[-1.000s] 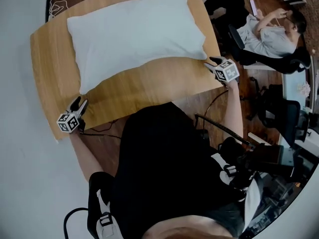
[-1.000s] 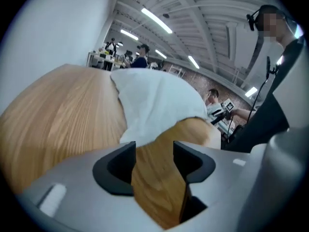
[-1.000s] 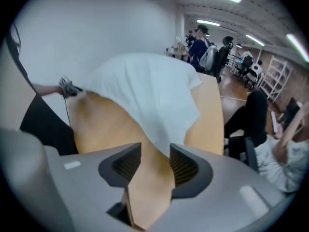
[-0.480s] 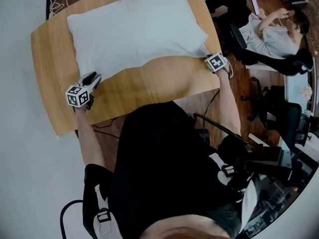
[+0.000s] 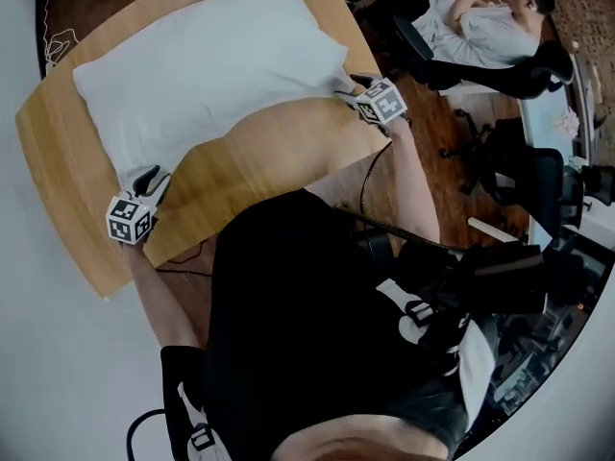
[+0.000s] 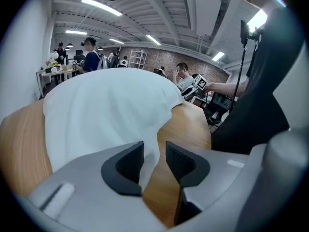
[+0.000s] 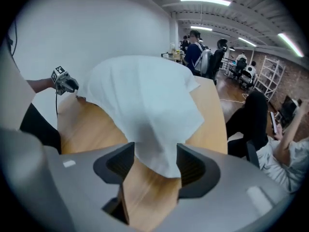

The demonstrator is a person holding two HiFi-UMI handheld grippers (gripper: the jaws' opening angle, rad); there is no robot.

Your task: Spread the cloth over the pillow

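A white cloth [image 5: 207,70] lies over the pillow on the wooden table [image 5: 259,166]. The pillow shows only as a bulge under it. My left gripper [image 5: 146,178] is at the cloth's near left corner. In the left gripper view its jaws [image 6: 154,149] are closing with the cloth corner [image 6: 147,151] hanging in the narrow gap, and wood shows beside it. My right gripper [image 5: 348,86] is at the near right corner. Its jaws [image 7: 155,151] are opening wide, with the corner [image 7: 161,153] lying loose between them.
A person sits in an office chair [image 5: 480,27] just past the table's right end, with more chairs [image 5: 538,181] beside it. The table's near edge [image 5: 288,185] runs close to my black-clad body. A thin cable [image 5: 58,46] lies at the far left corner.
My left gripper moved from the table's near edge up to the cloth's left corner and its jaws narrowed. The right gripper stayed at the right corner. The head view shifted.
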